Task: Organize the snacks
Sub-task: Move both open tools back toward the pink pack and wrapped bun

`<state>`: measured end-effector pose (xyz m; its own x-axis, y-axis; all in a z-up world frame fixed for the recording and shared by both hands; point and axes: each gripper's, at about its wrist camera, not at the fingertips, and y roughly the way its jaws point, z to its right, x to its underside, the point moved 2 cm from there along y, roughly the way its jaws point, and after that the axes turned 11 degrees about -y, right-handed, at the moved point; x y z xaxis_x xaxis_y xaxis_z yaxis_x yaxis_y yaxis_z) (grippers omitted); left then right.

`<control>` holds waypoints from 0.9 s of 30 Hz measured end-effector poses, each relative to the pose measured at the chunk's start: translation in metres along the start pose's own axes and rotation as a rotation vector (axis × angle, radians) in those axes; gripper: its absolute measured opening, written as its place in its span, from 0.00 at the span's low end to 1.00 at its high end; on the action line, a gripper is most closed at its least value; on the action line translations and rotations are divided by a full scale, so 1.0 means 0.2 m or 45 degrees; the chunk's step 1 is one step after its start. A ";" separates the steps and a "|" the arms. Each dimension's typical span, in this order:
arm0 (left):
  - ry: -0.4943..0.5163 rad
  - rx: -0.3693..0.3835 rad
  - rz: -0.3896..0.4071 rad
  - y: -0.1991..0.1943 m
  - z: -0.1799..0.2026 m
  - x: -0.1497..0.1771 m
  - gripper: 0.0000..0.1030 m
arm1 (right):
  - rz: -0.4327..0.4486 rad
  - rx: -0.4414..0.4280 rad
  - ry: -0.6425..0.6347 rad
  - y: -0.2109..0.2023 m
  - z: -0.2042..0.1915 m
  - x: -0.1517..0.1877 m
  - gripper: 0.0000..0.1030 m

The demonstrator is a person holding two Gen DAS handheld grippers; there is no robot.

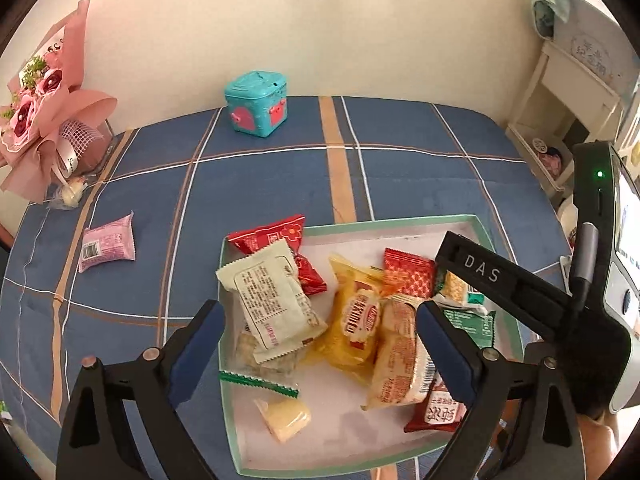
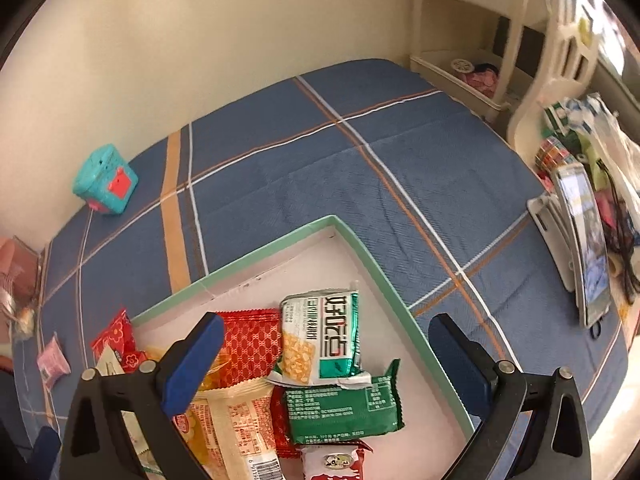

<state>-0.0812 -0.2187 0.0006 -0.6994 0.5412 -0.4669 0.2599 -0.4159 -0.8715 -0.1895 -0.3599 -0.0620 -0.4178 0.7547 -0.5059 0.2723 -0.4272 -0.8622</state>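
We hold both grippers above a shallow tray (image 1: 400, 225) with a mint-green rim, set on a blue plaid cloth (image 1: 400, 148). The left gripper (image 1: 320, 344) stands wide open and empty over the near left part of the tray, with a cream packet (image 1: 276, 300) and a yellow packet (image 1: 354, 332) lying loose below it. The right gripper (image 2: 326, 356) is also spread wide, holding nothing, above a green-and-white packet (image 2: 324, 336) and a dark green packet (image 2: 344, 408) at the tray's right side. Red packets (image 1: 408, 272) lie among the pile. One pink packet (image 1: 106, 242) lies outside on the cloth, well to the left. A teal box (image 1: 256, 108) sits far back by the wall.
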 end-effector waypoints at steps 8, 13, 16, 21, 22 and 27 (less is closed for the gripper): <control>0.019 0.069 -0.015 -0.03 0.02 0.01 0.93 | 0.032 0.019 0.081 -0.06 0.06 0.05 1.00; -0.019 0.094 0.001 -0.06 -0.04 -0.01 0.93 | 0.023 -0.025 0.130 -0.07 0.05 0.08 1.00; -0.023 0.085 0.024 -0.10 -0.07 -0.01 0.93 | 0.028 -0.017 0.120 -0.09 0.03 0.10 1.00; -0.035 0.102 0.086 -0.20 -0.11 0.00 0.93 | 0.049 -0.025 0.103 -0.13 -0.01 0.13 1.00; -0.031 0.108 0.092 -0.22 -0.11 0.00 0.93 | 0.052 -0.022 0.093 -0.14 -0.02 0.14 1.00; -0.004 0.141 0.043 -0.17 -0.15 -0.01 0.93 | 0.043 -0.022 0.072 -0.16 -0.05 0.16 1.00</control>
<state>-0.0685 -0.1828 0.0273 -0.6934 0.5238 -0.4949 0.2083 -0.5117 -0.8335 -0.2027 -0.3171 -0.0511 -0.3585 0.7673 -0.5317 0.3007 -0.4444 -0.8439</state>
